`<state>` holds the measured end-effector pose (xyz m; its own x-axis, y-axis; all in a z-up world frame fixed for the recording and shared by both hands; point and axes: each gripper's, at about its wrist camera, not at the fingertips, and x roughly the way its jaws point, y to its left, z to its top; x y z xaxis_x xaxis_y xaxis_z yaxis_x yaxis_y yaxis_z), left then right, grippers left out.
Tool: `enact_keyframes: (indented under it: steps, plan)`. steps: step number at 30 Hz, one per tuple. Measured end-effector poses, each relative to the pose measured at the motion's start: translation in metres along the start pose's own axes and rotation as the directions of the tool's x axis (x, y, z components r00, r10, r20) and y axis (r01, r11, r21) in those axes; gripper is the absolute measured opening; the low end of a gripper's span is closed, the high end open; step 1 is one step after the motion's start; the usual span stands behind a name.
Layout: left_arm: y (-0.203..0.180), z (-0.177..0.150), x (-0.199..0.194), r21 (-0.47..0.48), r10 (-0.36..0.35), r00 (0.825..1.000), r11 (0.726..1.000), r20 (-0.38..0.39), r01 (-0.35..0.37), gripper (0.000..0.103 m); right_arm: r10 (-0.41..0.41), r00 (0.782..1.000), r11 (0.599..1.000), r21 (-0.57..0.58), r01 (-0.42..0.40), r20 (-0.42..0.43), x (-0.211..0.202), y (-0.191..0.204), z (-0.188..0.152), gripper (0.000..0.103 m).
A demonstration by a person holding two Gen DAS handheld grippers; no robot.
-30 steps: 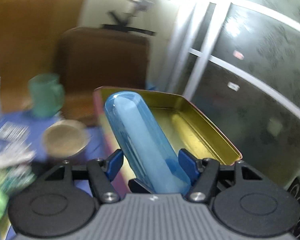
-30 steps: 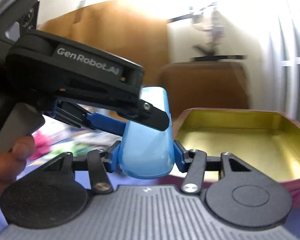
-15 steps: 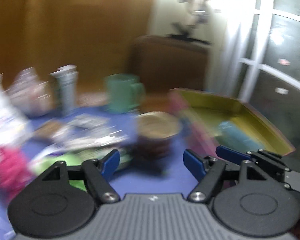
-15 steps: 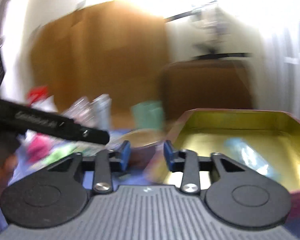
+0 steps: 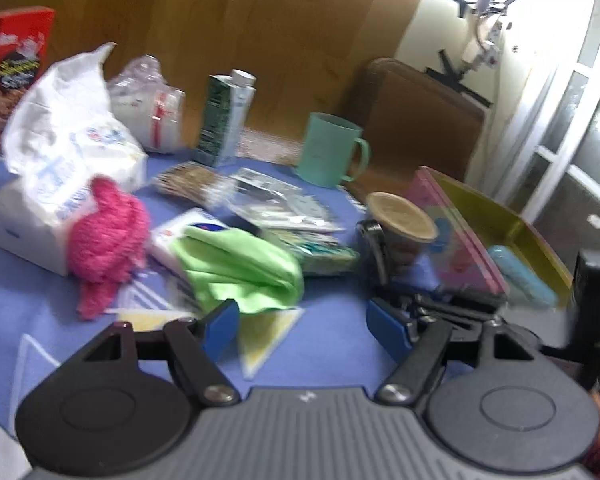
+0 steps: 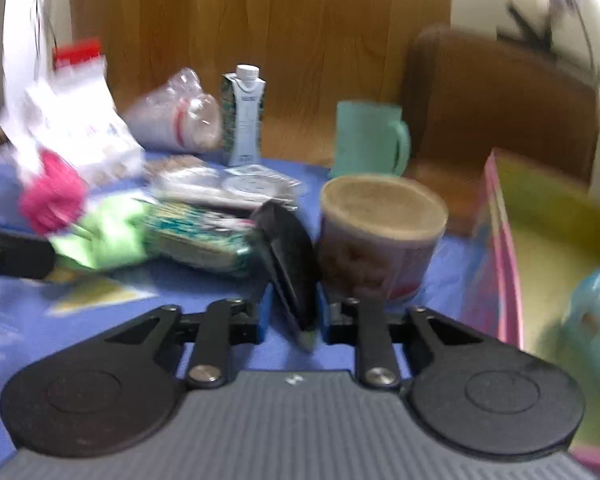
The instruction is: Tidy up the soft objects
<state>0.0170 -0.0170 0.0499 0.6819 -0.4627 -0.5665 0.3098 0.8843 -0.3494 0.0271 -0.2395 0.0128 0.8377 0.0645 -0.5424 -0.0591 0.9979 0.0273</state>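
My left gripper (image 5: 300,326) is open and empty above the blue tablecloth (image 5: 332,344). A green cloth (image 5: 240,266) and a pink fluffy cloth (image 5: 108,236) lie just ahead of it. My right gripper (image 6: 290,314) is closed around a flat black object (image 6: 290,252) standing on edge beside a round tub (image 6: 380,236); it also shows in the left wrist view (image 5: 374,240). The pale blue soft case (image 5: 520,276) lies in the pink tin (image 5: 460,236) with the yellow inside, at the right; the right wrist view shows it too (image 6: 596,320).
A teal mug (image 5: 332,152), a drink carton (image 5: 224,116), a white plastic bag on a tissue box (image 5: 60,132), a clear bag (image 5: 148,100), a red box (image 5: 16,60) and flat packets (image 5: 284,208) crowd the table. A brown chair (image 5: 416,116) stands behind.
The blue case left both grippers and now lies in the tin. My left gripper opened and swung left toward the cloths. My right gripper moved down around the black object.
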Motion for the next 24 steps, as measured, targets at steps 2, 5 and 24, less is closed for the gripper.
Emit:
enact_keyframes:
  steps: [2,5,24]
  plan:
    - [-0.004,-0.001,0.003,-0.012,-0.052,0.998,0.999,-0.022,0.051,0.074,0.169,0.986,0.969,0.182,-0.166,0.000,-0.019,-0.010,-0.007,0.018]
    - [-0.010,-0.003,0.011,-0.041,-0.123,0.990,0.992,-0.062,0.121,0.082,0.368,0.930,0.851,0.393,-0.348,0.028,-0.046,-0.023,-0.029,0.017]
    - [-0.032,-0.023,0.039,-0.128,-0.138,0.967,0.985,-0.213,0.113,0.065,0.452,0.887,0.680,0.608,-0.411,0.094,-0.076,-0.061,-0.080,0.014]
